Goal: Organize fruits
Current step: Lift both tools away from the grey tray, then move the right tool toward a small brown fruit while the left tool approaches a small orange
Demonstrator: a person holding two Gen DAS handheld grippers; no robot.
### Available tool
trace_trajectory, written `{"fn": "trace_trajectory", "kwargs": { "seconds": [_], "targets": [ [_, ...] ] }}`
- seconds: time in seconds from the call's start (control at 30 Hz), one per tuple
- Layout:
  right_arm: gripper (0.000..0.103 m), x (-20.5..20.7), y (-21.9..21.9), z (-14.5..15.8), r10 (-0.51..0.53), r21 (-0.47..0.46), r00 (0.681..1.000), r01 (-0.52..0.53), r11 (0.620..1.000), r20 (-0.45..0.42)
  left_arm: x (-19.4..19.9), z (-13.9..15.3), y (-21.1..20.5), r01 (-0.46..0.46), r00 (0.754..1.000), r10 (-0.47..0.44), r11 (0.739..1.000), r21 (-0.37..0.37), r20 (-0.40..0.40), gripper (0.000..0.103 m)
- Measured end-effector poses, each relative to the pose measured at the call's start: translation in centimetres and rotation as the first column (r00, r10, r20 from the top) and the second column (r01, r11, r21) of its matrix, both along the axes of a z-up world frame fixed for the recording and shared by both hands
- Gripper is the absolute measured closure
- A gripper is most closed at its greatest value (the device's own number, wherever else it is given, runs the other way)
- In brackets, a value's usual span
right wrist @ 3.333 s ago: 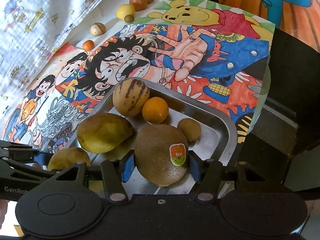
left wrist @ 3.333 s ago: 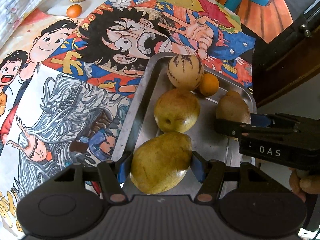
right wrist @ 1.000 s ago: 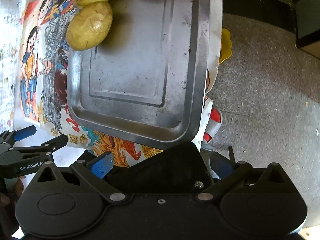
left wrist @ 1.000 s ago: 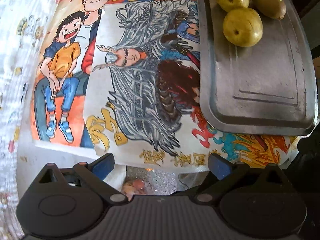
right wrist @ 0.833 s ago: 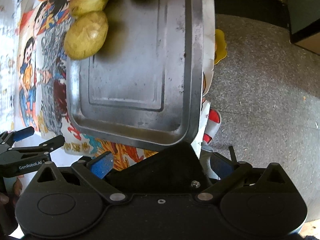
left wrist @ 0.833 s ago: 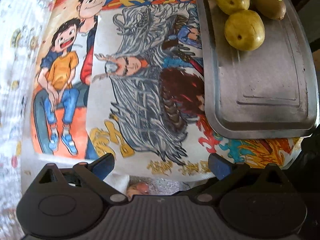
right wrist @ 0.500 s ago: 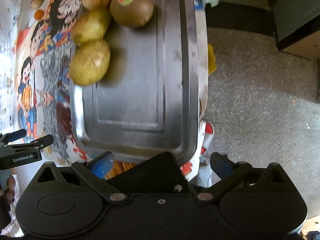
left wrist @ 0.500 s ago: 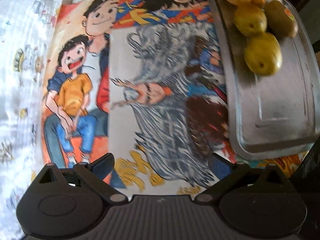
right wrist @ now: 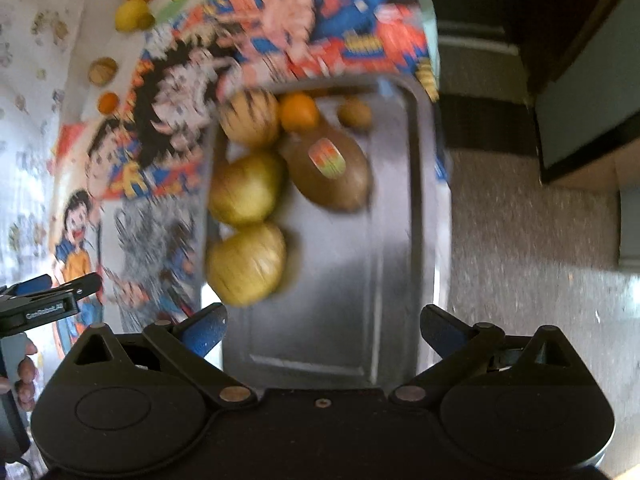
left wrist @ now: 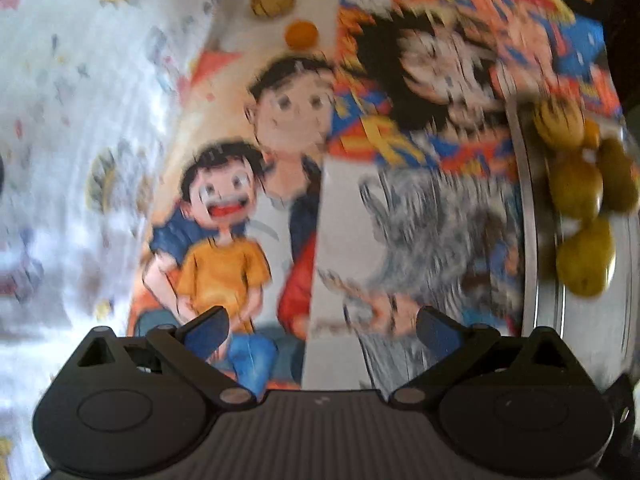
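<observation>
Both the left gripper [left wrist: 322, 326] and right gripper [right wrist: 322, 326] gape wide, empty. Fruit crowds the metal tray's [right wrist: 400, 280] upper half, mid-frame, in the right wrist view.

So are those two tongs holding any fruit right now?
Left tongs: open, holding nothing.
Right tongs: open, holding nothing, above the metal tray.

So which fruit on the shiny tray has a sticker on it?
Find the metal tray at the right edge of the cartoon tablecloth. In the fruit cluster at its far end lies a big brown oval fruit, right of two yellow-green round ones. It alone carries a red-and-green sticker.
</observation>
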State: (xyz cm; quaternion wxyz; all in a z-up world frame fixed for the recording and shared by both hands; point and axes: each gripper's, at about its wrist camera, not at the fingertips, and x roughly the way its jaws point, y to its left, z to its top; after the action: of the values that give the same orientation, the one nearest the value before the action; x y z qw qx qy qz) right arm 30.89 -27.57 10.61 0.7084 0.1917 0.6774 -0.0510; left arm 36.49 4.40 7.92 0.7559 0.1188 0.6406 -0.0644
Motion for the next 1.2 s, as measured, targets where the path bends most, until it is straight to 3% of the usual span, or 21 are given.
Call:
{"fn": "trace_trajectory", "kwargs": {
  "seconds": [0.1,0.17,0.27,0.5,0.7,0.83,1.0,1.2],
  "targets": [
    [0.001,2.2,0.7,0.9,0.017,-0.012,0.998,-0.016,1.0,0.066,1.5,0.4,0.3,-0.016,0.998,0.017,1.0,-0.022,0.057,0.001],
    [0.001,4.0,1.5,1.8,0.031,-0.023,0.987,-0.028,0.999,0.155,2.5,0.5,0.3,-0.029,0.995,0.033,0.999,-0.038,0.094,0.001],
    [0.001,6.8,2.6,2.9,0.078,-0.047,0.948,-0.067,0.997,0.31,4.2,0.6,0.4,-0.052,0.984,0.062,0.997,-0.063,0.165,0.001],
    [0.001,13.9,5.8,3.1,0.296,-0.157,0.802,-0.251,0.955,0.519,8.7,0.0,0.2,-0.099,0.944,0.131,0.988,-0.119,0.302,0.001],
    [0.001,19.1,8.5,2.3,0.439,-0.253,0.665,-0.362,0.897,0.603,11.1,-1.5,0.3,-0.082,0.923,0.128,0.987,-0.138,0.363,0.001],
    [0.001,22.3,10.2,0.9,0.506,-0.291,0.605,-0.423,0.858,0.614,11.9,-2.6,0.6,-0.074,0.917,0.128,0.985,-0.154,0.378,0.001],
    [0.001,27.1,12.4,-1.9,0.573,-0.325,0.577,-0.482,0.814,0.582,13.0,-3.6,0.4,-0.052,0.91,0.124,0.981,-0.187,0.395,0.001],
    [0.001,31.7,13.9,-5.0,0.589,-0.307,0.6,-0.51,0.803,0.542,14.3,-4.3,-0.1,0.008,0.908,0.073,0.981,-0.192,0.413,0.001]
  ]
}}
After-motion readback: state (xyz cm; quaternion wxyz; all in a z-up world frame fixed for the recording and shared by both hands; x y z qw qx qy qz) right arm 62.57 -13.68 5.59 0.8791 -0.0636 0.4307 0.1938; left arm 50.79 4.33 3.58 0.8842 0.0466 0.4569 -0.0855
